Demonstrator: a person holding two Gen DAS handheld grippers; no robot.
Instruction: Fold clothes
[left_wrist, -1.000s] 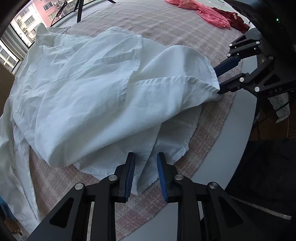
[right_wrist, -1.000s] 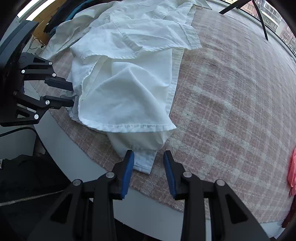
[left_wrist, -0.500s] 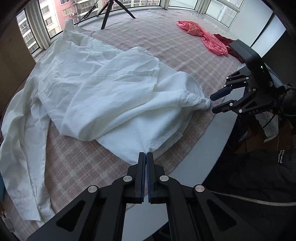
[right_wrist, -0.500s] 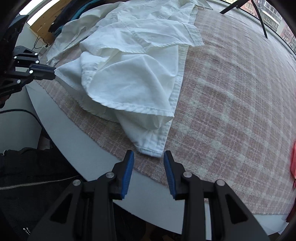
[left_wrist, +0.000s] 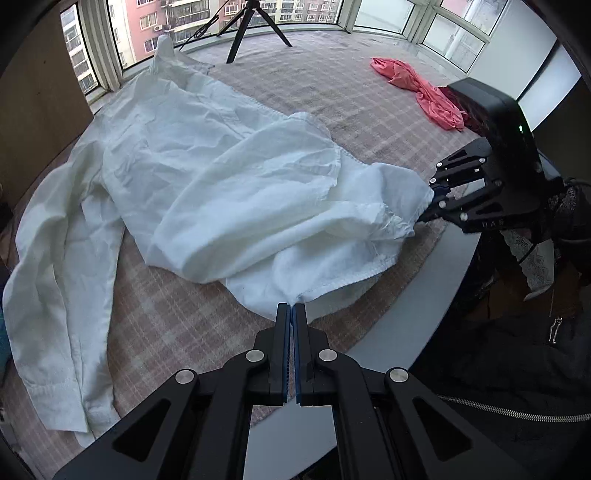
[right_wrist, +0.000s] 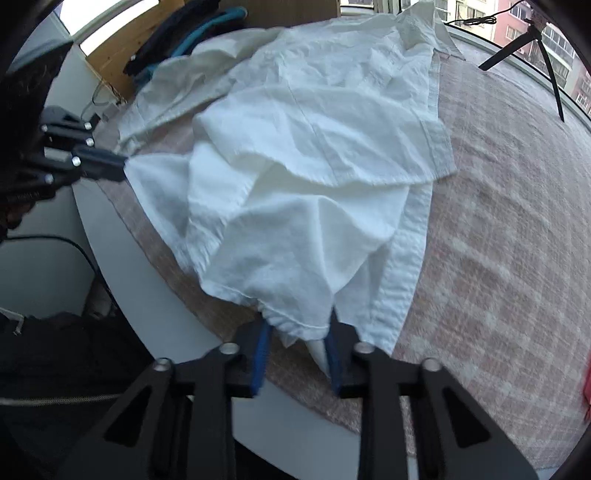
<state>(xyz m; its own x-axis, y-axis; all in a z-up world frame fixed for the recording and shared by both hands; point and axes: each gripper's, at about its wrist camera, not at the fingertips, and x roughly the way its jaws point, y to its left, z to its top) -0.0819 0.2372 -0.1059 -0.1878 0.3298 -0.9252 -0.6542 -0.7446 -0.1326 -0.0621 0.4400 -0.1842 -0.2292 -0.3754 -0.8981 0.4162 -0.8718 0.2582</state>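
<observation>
A crumpled white shirt (left_wrist: 229, 192) lies spread over a round table covered with a pink plaid cloth (left_wrist: 332, 96). My left gripper (left_wrist: 291, 310) is shut on the shirt's near hem at the table's edge; the right wrist view shows it at the left (right_wrist: 118, 166), pinching a stretched corner. My right gripper (right_wrist: 295, 332) stands open, with a bunched lower corner of the shirt (right_wrist: 314, 147) lying between its blue-padded fingers. In the left wrist view the right gripper (left_wrist: 434, 201) meets the shirt's right corner. A long sleeve trails off to the left.
A pink garment (left_wrist: 424, 92) lies at the table's far right. A black tripod (left_wrist: 251, 22) stands at the back by the windows. The bare grey table rim (left_wrist: 424, 295) curves along the near side. Dark and blue clothes (right_wrist: 184, 37) sit by a wooden board.
My left gripper closed on the hem, then drew back, stretching the shirt. The right gripper moved forward, so the shirt's corner now lies between its fingers.
</observation>
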